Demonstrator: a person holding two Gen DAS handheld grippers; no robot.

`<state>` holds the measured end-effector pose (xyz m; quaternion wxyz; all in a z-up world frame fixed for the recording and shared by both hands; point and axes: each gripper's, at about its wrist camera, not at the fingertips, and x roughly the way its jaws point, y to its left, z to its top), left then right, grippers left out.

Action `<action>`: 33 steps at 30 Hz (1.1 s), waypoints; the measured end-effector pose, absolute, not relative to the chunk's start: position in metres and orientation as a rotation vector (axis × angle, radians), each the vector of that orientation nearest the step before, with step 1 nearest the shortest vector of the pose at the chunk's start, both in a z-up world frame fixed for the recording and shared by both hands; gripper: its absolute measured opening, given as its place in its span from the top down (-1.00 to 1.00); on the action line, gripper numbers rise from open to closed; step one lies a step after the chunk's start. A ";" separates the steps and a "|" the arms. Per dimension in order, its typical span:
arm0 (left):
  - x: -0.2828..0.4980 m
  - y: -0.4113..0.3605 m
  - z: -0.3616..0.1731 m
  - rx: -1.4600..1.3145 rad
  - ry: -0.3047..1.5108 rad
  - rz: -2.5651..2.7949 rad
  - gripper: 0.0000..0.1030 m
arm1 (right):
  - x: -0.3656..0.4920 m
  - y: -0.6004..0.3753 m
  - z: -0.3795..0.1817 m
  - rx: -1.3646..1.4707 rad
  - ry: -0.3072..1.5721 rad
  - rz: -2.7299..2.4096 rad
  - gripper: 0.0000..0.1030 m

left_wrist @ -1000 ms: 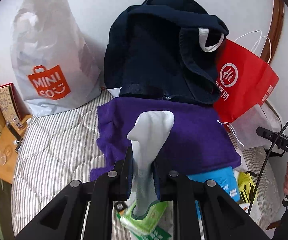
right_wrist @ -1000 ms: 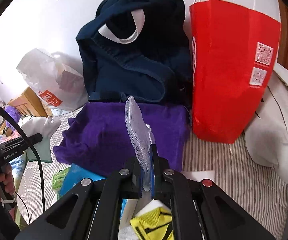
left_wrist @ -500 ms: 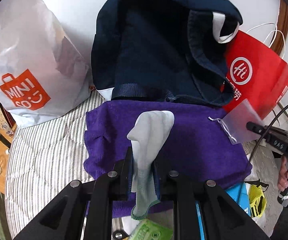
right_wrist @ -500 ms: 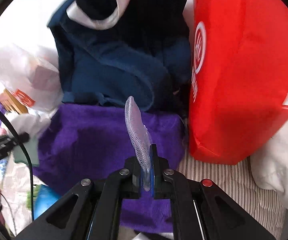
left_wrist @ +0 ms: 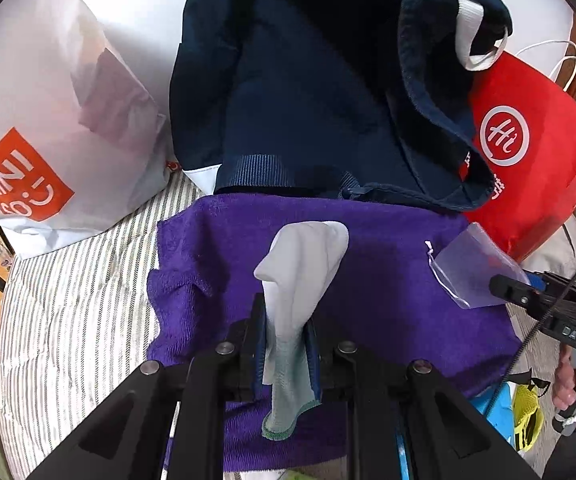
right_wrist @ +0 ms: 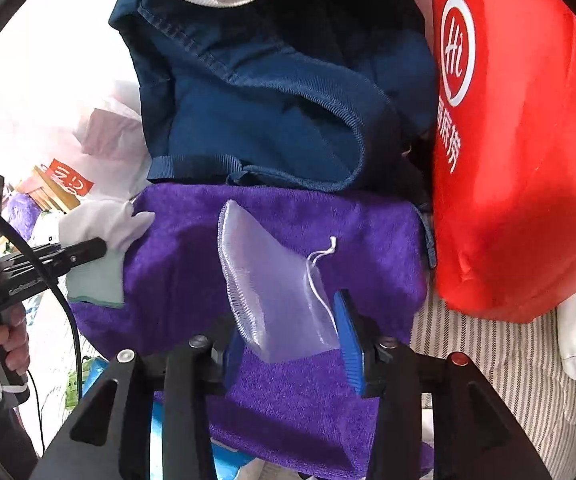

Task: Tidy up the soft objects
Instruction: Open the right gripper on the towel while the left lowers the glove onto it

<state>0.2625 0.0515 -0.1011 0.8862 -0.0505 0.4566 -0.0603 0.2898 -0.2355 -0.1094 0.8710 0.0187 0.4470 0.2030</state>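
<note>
My left gripper (left_wrist: pixel 286 354) is shut on a white and pale green sock (left_wrist: pixel 302 264), held above a purple towel (left_wrist: pixel 388 280) spread on the striped bed. The sock also shows at the left of the right wrist view (right_wrist: pixel 104 224). My right gripper (right_wrist: pixel 292 344) is open; a small translucent mesh drawstring pouch (right_wrist: pixel 276 288) lies loose between its blue pads over the purple towel (right_wrist: pixel 192 248). The pouch shows in the left wrist view (left_wrist: pixel 472 268) at the right gripper's tip. A navy backpack (left_wrist: pixel 308 92) stands behind the towel.
A red paper bag (right_wrist: pixel 520 152) stands right of the backpack, tight against the towel. A white MINISO plastic bag (left_wrist: pixel 44 128) leans at the left. Striped bedding (left_wrist: pixel 76 300) lies left of the towel. Blue and yellow packets (left_wrist: pixel 528 416) lie at the near right. Wooden furniture sits far left.
Both grippers moved forward over the purple towel toward the backpack. My right gripper opened and the mesh pouch now sits loose between its pads. The left still grips the sock.
</note>
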 end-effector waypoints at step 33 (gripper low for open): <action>0.280 0.032 -0.106 -0.069 0.978 -0.058 -0.32 | 0.217 -0.287 -0.078 0.153 0.923 0.408 -0.20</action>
